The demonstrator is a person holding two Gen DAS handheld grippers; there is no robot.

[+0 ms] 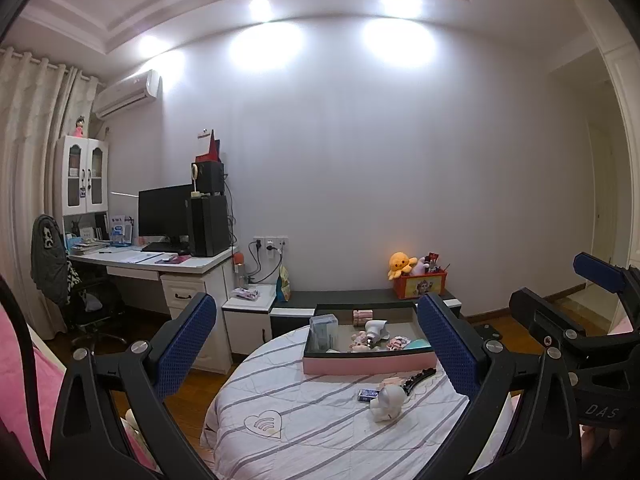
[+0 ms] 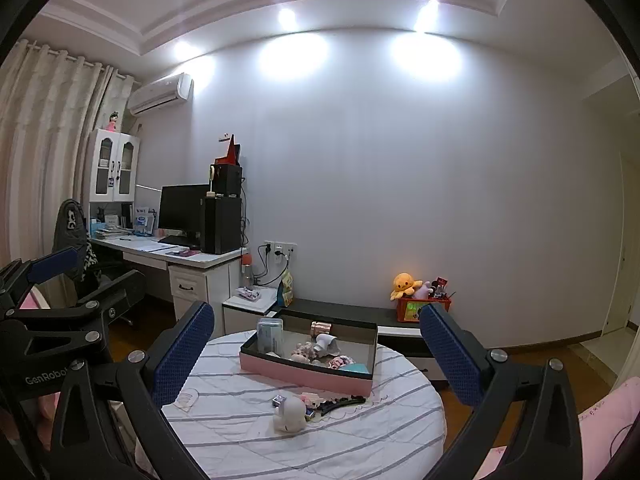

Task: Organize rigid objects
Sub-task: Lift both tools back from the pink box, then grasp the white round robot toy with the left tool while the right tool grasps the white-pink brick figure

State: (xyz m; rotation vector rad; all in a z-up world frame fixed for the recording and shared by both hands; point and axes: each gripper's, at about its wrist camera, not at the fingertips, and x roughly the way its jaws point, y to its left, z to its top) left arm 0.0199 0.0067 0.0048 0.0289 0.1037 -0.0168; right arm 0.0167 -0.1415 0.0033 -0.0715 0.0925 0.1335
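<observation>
A pink box (image 1: 368, 362) (image 2: 304, 374) with a dark inside stands on the round striped table (image 1: 312, 428) (image 2: 360, 440) and holds several small items. In front of it lie a white rounded figure (image 1: 387, 402) (image 2: 290, 414), a small blue box (image 1: 367, 395), a black hair clip (image 1: 418, 378) (image 2: 342, 403) and a small pink item (image 2: 310, 398). My left gripper (image 1: 320, 340) is open and empty, held back from the table. My right gripper (image 2: 316, 344) is open and empty too, also held back. Each gripper shows at the edge of the other's view.
A white desk (image 1: 160, 260) with a monitor and black speakers stands at the left, with an office chair (image 1: 80, 300). A low dark bench (image 1: 360, 296) along the wall carries an orange toy bin (image 1: 420, 284). Pink bedding (image 2: 592, 420) lies near the table.
</observation>
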